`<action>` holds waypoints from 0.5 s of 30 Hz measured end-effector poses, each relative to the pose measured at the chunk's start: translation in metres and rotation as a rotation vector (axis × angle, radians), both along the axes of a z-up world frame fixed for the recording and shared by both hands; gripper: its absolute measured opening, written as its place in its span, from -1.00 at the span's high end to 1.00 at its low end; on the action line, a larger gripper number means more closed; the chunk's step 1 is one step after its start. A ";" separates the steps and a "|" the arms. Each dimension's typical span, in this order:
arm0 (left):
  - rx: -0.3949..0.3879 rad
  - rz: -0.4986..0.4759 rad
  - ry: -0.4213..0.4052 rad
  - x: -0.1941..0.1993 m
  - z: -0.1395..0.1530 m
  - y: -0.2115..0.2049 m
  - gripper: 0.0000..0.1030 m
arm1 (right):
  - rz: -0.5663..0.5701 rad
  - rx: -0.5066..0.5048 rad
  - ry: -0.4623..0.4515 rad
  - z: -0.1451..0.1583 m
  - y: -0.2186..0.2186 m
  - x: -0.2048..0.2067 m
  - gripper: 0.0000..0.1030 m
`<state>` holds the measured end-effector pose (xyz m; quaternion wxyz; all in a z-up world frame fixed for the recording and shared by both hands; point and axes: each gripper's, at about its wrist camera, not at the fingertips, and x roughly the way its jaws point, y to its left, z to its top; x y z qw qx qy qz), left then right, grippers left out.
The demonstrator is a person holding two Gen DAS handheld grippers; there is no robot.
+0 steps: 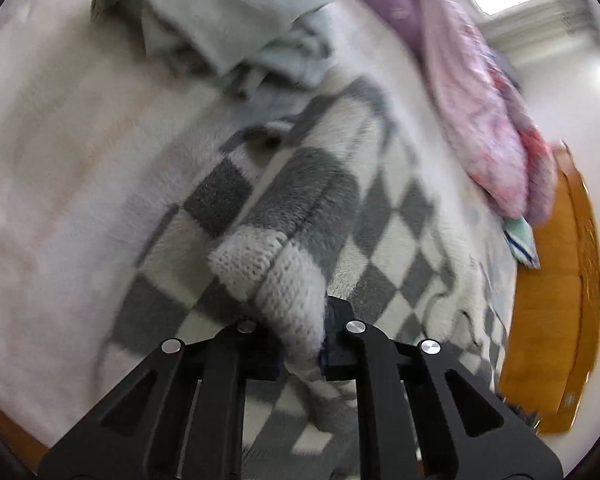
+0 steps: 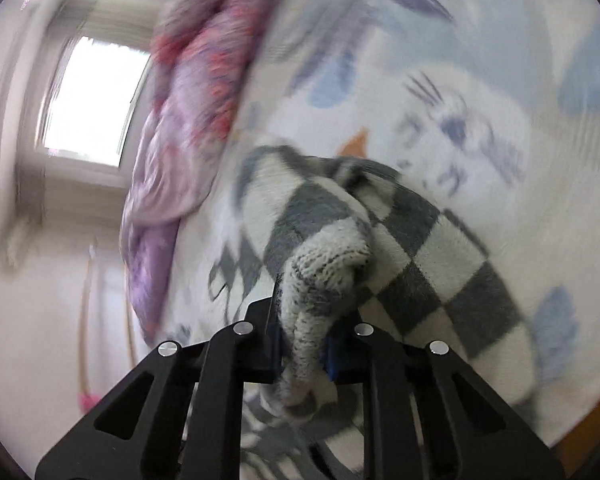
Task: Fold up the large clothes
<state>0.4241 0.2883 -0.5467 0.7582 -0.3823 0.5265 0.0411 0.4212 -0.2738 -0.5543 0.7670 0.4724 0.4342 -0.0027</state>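
Note:
A grey-and-white checkered knit sweater (image 1: 300, 208) lies spread over a bed. My left gripper (image 1: 300, 344) is shut on a bunched white knit edge of it, the fabric pinched between the black fingers. In the right wrist view the same sweater (image 2: 420, 248) drapes from my right gripper (image 2: 304, 344), which is shut on another knit edge of it. Both views are blurred by motion.
A pale grey-green garment (image 1: 228, 28) lies crumpled beyond the sweater. A purple and pink quilt (image 1: 484, 112) is heaped along the bed's side and also shows in the right wrist view (image 2: 188, 120). The bedsheet (image 2: 460, 80) has a cartoon print. A wooden bed frame (image 1: 552, 300) and a window (image 2: 92, 100) are near.

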 end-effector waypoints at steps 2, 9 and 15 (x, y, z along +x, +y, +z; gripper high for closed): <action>-0.020 -0.005 0.004 -0.019 0.014 0.007 0.77 | 0.048 -0.072 -0.004 0.017 0.007 -0.015 0.72; 0.016 0.009 0.155 -0.090 -0.007 0.008 0.77 | 0.024 -0.116 0.175 -0.009 0.002 -0.091 0.72; 0.038 0.057 0.180 -0.109 -0.056 0.004 0.16 | 0.025 -0.218 0.321 -0.063 -0.003 -0.102 -0.11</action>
